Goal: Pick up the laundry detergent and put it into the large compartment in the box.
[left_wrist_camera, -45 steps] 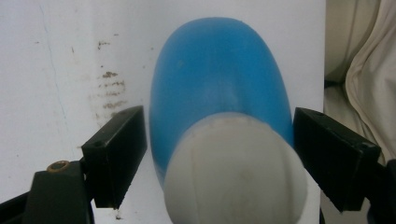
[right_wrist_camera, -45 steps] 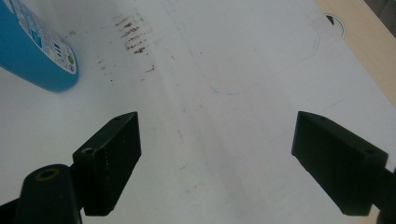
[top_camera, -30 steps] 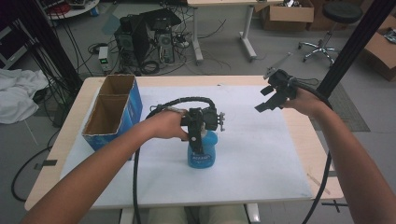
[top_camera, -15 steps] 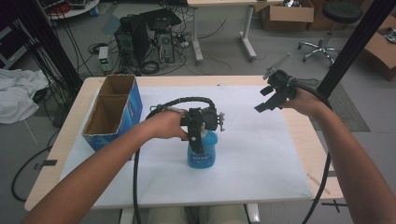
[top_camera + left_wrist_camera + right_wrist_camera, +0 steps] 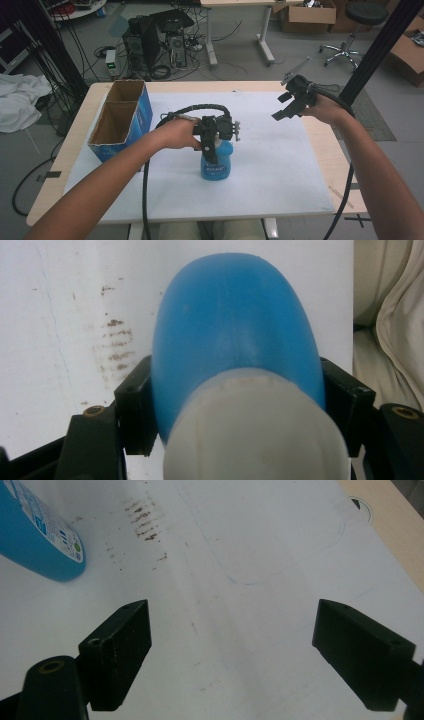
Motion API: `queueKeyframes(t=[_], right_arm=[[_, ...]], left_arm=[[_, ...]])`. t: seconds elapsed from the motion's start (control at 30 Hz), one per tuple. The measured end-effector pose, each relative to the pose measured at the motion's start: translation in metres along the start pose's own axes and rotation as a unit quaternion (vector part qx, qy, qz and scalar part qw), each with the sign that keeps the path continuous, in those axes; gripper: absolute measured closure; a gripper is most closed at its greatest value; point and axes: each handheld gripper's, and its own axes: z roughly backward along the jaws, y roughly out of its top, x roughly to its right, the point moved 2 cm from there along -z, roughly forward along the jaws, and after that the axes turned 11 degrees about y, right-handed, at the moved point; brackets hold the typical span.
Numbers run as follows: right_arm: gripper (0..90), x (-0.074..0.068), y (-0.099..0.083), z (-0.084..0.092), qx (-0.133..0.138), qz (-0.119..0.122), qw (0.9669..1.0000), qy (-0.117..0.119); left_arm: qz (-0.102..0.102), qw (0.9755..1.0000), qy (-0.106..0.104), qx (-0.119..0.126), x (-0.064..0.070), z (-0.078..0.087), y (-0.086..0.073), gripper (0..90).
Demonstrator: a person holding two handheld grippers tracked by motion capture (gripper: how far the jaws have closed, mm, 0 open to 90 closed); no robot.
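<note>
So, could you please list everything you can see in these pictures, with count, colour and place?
bottle: one, blue with white cap, upright mid-table
sheet: one, white, covering the tabletop
table: one, light wood
box: one, blue outside, brown inside, two compartments, table's left end
computer tower: one, black, floor beyond
stool: one, black, far right
left gripper: black, jaws just closing, pressed on the bottle's sides
right gripper: black, open, above the table's right

Your bottle (image 5: 216, 162) is bright blue with a white cap (image 5: 255, 432); your grippers are black, the sheet (image 5: 280, 160) white with brown specks, the box (image 5: 120, 120) blue outside.
</note>
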Motion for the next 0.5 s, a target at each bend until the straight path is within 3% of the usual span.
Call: queueKeyframes(t=[0.5], right_arm=[[16.0, 0.0002, 0.0003, -0.0008, 0.001, -0.002, 1.0000, 0.002]], left_arm=[[0.000, 1.0000, 0.003, 0.003, -0.0011, 0.0003, -0.0017, 36.0]])
